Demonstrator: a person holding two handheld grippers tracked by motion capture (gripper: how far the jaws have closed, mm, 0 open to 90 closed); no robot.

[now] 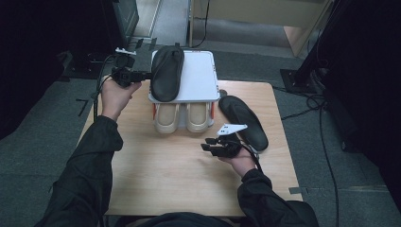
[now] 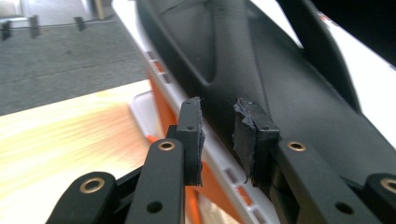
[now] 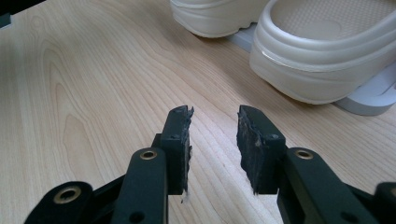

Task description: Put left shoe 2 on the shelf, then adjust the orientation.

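Two grippers work over a pale wood-grain table (image 1: 179, 165) on grey carpet; left gripper (image 2: 218, 135) narrowly parted beside a matte black slipper (image 2: 261, 70), right gripper (image 3: 214, 140) wide, cream clogs (image 3: 322, 60) ahead.

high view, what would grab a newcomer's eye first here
Likely the black slipper lying on top of the white shoe rack at the far edge of the wooden table, with the left gripper right at its side, jaws open. Below it, a pair of cream shoes pokes out of the rack's lower shelf. A second black slipper lies on the table to the right, beside the open right gripper.
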